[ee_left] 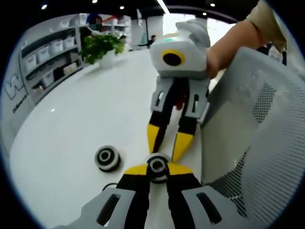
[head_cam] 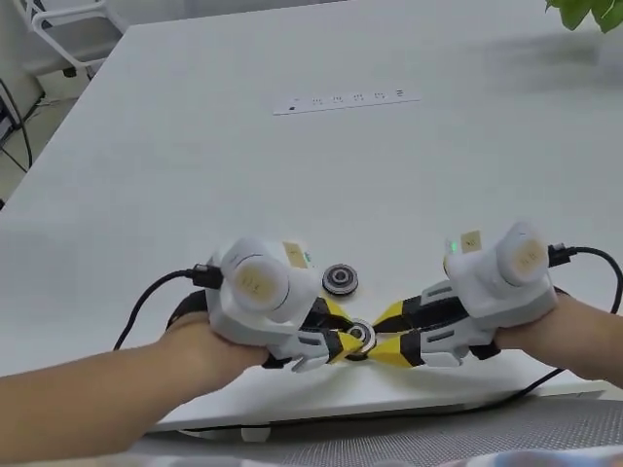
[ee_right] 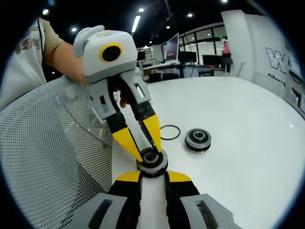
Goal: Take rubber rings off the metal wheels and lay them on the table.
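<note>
Head view frames placed one metal wheel (head_cam: 358, 337) at the near edge of the white table (head_cam: 292, 175), caught between the yellow tips of the two grippers. Whether it rested on the surface or was lifted clear could not be told. A dark band was seen round its rim. The wheel was clamped by the left gripper (head_cam: 339, 333), whose jaws were pressed against its sides; in the left gripper view it sat squarely between those tips. The right gripper (head_cam: 387, 335) was set against the same wheel from the opposite side, its jaws a little apart and their tips at the rim; whether anything was pinched by them could not be told.

A second metal wheel (head_cam: 340, 279) was laid flat on the table just beyond the meeting tips, touched by neither gripper. In the right gripper view a loose black rubber ring (ee_right: 169, 132) was seen lying flat on the table, beside that second wheel but apart from it.

Each gripper was held in a hand, and a black cable (head_cam: 146, 302) was trailed from the left one across the table. A mesh chair (ee_right: 47, 157) was seen just beside the near table edge. Farther off, a socket strip (head_cam: 346, 99) was set into the tabletop, and green plant leaves (head_cam: 584, 12) were caught at the far right corner.
</note>
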The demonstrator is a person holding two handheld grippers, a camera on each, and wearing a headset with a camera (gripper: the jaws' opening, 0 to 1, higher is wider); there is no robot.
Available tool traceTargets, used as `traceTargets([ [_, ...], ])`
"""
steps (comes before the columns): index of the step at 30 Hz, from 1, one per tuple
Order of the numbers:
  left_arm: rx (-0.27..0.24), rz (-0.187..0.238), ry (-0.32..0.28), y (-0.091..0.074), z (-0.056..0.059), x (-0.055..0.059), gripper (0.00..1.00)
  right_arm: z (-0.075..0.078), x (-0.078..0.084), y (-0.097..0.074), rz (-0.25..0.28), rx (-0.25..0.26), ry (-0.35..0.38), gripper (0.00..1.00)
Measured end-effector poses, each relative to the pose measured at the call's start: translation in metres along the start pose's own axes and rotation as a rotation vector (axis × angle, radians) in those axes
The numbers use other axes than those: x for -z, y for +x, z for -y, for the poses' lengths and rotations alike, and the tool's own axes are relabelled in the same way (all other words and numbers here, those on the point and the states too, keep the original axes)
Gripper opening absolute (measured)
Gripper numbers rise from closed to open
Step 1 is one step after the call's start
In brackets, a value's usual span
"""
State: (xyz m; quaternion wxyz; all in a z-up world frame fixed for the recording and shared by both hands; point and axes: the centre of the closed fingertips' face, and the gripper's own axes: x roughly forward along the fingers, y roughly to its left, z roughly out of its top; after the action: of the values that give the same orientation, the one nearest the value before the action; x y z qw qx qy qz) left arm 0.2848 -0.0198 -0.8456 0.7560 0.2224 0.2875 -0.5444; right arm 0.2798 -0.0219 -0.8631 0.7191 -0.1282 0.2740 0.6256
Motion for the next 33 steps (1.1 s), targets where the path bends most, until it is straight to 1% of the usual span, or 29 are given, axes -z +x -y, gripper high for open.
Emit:
traceTargets([
  [2, -0.001, 0.001, -0.001, 0.0, 0.0, 0.0, 0.14, 0.001, 0.002, -0.001, -0.007, 0.007, 0.006, 0.13],
  [3, 0.0, 0.002, -0.003, 0.0, 0.0, 0.0, 0.14, 0.001, 0.001, -0.001, -0.004, 0.002, 0.002, 0.12],
  [4, 0.0, 0.003, -0.002, 0.0, 0.0, 0.0, 0.14, 0.001, 0.002, -0.001, 0.0, 0.003, 0.024, 0.11],
  [6, 0.0, 0.006, -0.005, 0.0, -0.001, 0.0, 0.13, 0.001, 0.002, -0.002, 0.006, 0.003, 0.045, 0.1],
  [14, -0.002, 0.009, -0.01, 0.001, -0.001, 0.001, 0.13, 0.002, 0.003, -0.002, 0.001, 0.007, 0.085, 0.07],
  [17, -0.005, 0.009, -0.012, 0.001, -0.001, 0.001, 0.13, 0.004, 0.003, -0.002, -0.005, 0.012, 0.11, 0.02],
  [19, -0.006, 0.009, -0.011, 0.001, -0.001, 0.001, 0.13, 0.005, 0.004, -0.002, 0.005, 0.019, 0.15, 0.0],
  [21, -0.008, 0.008, -0.01, 0.001, -0.001, 0.001, 0.13, 0.006, 0.004, -0.003, 0.01, 0.022, 0.17, 0.0],
  [24, -0.012, 0.002, -0.004, 0.001, -0.001, 0.001, 0.13, 0.007, 0.004, -0.003, 0.026, 0.024, 0.253, 0.0],
  [25, -0.013, 0.002, -0.003, 0.0, -0.001, 0.001, 0.13, 0.007, 0.003, -0.003, 0.037, 0.023, 0.292, 0.0],
  [26, -0.015, 0.001, -0.002, 0.0, -0.001, 0.001, 0.13, 0.008, 0.0, -0.004, 0.071, 0.019, 0.337, 0.0],
  [27, -0.016, 0.0, -0.003, 0.0, -0.001, 0.001, 0.13, 0.011, 0.001, -0.005, 0.074, 0.028, 0.353, 0.0],
  [28, -0.018, 0.0, -0.001, 0.001, -0.001, 0.001, 0.13, 0.012, 0.0, -0.007, 0.094, 0.024, 0.4, 0.0],
  [29, -0.018, -0.001, 0.0, 0.001, -0.001, 0.001, 0.13, 0.013, -0.002, -0.008, 0.111, 0.026, 0.41, 0.0],
  [30, -0.019, -0.001, 0.0, 0.001, -0.001, 0.001, 0.13, 0.017, -0.006, -0.01, 0.151, 0.035, 0.451, 0.0],
  [31, -0.019, -0.002, 0.002, 0.001, -0.002, 0.001, 0.13, 0.016, -0.006, -0.012, 0.153, 0.026, 0.484, 0.0],
  [33, -0.02, -0.002, 0.001, 0.001, -0.002, 0.001, 0.12, 0.014, -0.005, -0.011, 0.151, 0.023, 0.477, 0.0],
])
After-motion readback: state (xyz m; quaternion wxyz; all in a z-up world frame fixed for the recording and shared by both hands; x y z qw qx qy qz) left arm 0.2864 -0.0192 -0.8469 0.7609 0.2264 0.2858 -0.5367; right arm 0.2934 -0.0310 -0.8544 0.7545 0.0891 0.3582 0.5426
